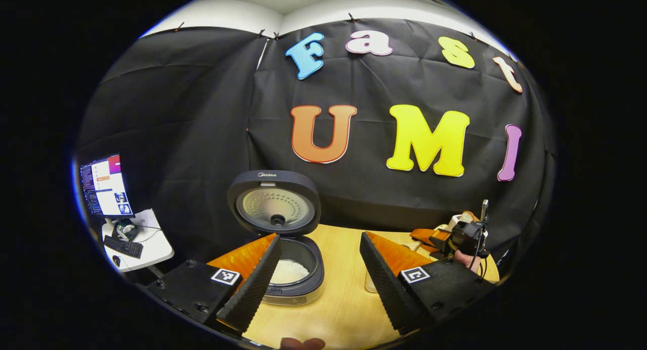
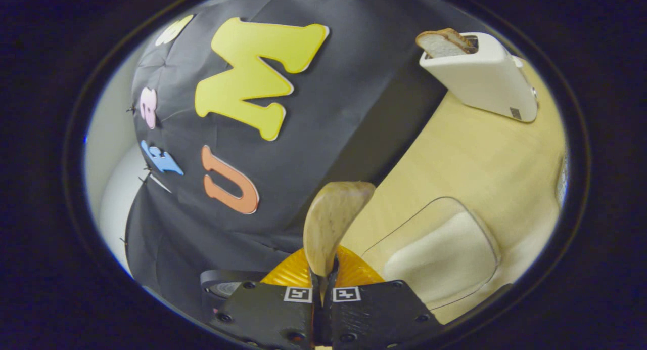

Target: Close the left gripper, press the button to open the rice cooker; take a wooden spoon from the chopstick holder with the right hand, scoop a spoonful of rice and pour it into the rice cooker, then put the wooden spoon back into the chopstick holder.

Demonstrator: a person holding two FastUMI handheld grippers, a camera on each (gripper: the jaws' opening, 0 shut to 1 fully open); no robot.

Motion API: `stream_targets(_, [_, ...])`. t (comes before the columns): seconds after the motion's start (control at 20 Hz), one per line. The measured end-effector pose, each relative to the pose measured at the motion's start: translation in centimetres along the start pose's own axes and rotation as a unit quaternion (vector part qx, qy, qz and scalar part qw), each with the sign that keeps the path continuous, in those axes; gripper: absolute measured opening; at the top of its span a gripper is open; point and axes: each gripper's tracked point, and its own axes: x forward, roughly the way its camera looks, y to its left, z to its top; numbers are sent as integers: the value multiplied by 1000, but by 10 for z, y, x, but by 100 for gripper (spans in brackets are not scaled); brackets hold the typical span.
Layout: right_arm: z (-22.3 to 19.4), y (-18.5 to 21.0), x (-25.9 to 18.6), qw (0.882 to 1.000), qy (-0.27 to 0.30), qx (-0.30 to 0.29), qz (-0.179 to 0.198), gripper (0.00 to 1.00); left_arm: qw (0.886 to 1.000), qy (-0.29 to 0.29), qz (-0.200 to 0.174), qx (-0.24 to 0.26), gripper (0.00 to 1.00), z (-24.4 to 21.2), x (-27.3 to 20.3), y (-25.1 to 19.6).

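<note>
In the left gripper view, a monitor point(image 1: 105, 186) and keyboard point(image 1: 124, 247) sit on a small white side table point(image 1: 151, 244) at the far left, apart from the wooden table point(image 1: 343, 289). Next comes the rice cooker point(image 1: 288, 249) near the table's left edge, its lid point(image 1: 274, 203) standing upright and open against the black cloth, white rice visible in the inner pot point(image 1: 287, 271). The left gripper point(image 1: 316, 274) hangs in front of it with jaws spread wide, holding nothing; bare tabletop lies between its fingers. At the far right, the right gripper point(image 1: 465, 238) and the hand point(image 1: 462, 259) holding it sit close to the table's right edge.

In the right gripper view, tilted on its side, the black cloth takes the left half. The right gripper point(image 2: 323, 276) has its jaws pressed together on the handle of the wooden spoon point(image 2: 331, 228), whose bowl stands up in front of the camera. Just right of it lies a clear container of rice point(image 2: 440, 254) on the table, with open wood beyond. At the far upper right stands a white toaster point(image 2: 485, 82) with a slice of bread point(image 2: 442, 42) poking from its slot, near the table's edge
</note>
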Motion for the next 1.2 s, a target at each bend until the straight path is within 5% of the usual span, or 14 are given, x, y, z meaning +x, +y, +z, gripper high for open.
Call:
stream_targets(0.6, [-123,141,56,992,81,-89,44,0,995,-48,88,-17,99,2,-41,99])
stream_targets(1.0, [-182,147,88,977,81,-195,0,0,990,-50,126,-46,99,-13,-51,152])
stream_targets(1.2, [-192,145,100,961,67,-268,-23,0,988,-44,137,-58,99,-24,-56,168])
